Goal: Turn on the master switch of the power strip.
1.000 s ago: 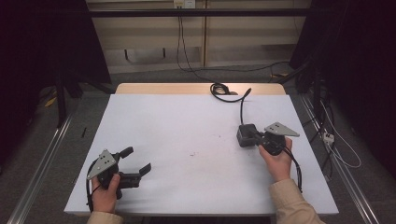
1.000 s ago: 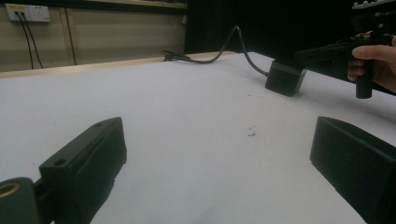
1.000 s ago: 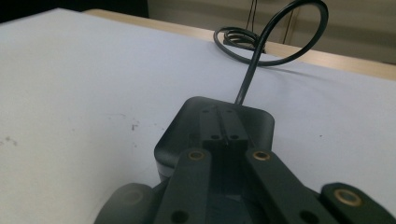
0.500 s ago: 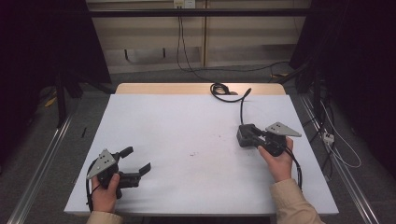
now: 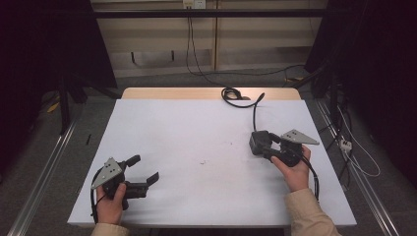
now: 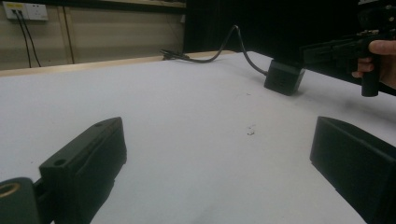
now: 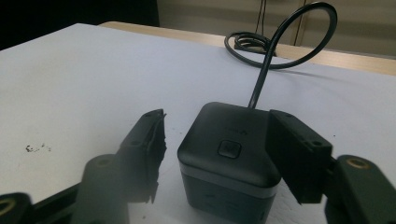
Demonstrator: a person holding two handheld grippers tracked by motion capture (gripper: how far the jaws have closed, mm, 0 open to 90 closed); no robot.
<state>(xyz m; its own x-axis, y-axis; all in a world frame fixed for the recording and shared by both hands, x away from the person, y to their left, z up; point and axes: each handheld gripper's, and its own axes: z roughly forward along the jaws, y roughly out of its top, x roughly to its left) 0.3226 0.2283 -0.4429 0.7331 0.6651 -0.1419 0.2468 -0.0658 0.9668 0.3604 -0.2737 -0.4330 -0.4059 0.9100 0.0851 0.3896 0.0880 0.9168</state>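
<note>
Right gripper view: the spread right tongs sit around the black box; next, I think, squeeze. Left tongs wait spread.

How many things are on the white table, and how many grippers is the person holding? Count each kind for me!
Black cube with a button on top: 1
Black cable running from the cube: 1
Grippers, the left gripper and the right gripper: 2
Total: 4
</note>
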